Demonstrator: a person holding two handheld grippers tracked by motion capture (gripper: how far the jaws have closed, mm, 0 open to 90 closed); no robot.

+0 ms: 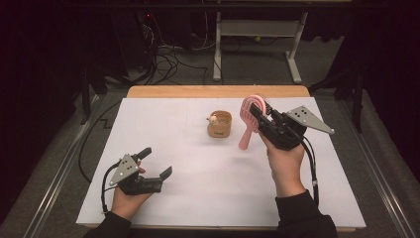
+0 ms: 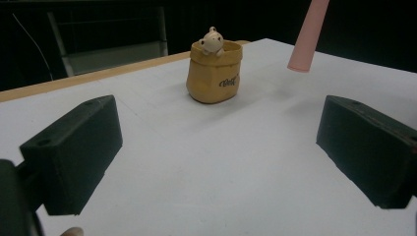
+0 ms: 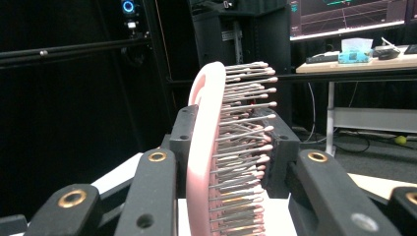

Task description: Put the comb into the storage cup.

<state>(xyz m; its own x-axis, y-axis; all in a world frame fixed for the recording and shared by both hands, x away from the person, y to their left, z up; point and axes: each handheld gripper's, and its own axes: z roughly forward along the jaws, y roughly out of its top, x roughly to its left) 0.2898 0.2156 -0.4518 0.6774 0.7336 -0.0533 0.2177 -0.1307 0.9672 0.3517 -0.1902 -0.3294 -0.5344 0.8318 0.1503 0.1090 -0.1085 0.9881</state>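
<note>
From my seat at the remote station, the layout goes like this: the small tan sack-shaped pot with a tiny bear figure peeking out sits on the white table sheet, a bit beyond the middle. Just right of it hangs the pink plastic hairbrush, raised off the sheet, handle pointing down, head gripped between the jaws of the right gripper. The left gripper rests near the front left corner, well apart from the pot, jaws spread toward it with bare sheet between.
</note>
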